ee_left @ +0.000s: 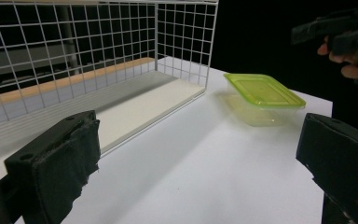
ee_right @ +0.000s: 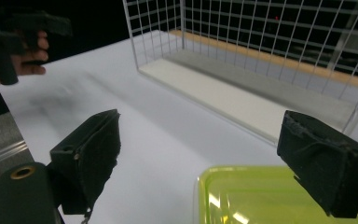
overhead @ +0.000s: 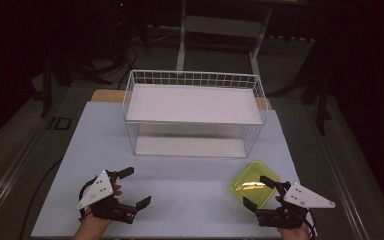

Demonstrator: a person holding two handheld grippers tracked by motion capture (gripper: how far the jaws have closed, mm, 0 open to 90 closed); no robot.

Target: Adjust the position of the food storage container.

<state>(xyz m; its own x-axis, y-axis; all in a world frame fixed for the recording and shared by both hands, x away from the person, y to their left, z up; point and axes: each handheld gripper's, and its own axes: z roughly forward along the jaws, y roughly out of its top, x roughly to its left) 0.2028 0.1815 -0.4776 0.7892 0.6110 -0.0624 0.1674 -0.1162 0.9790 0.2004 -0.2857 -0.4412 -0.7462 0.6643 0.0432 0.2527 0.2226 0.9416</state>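
no writing shows on the green container [overhead: 254,186].

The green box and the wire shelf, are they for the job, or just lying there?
For the job:
- green lidded box
- right tongs, open, right by the box

Just standing by:
- white wire shelf
- left tongs, open, nothing between them

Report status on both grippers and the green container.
Left gripper open, empty, clear of everything. Right gripper open, jaws over the green container's near edge, not gripping. Container lidded, upright on table, in front of wire rack. Nothing in the way.
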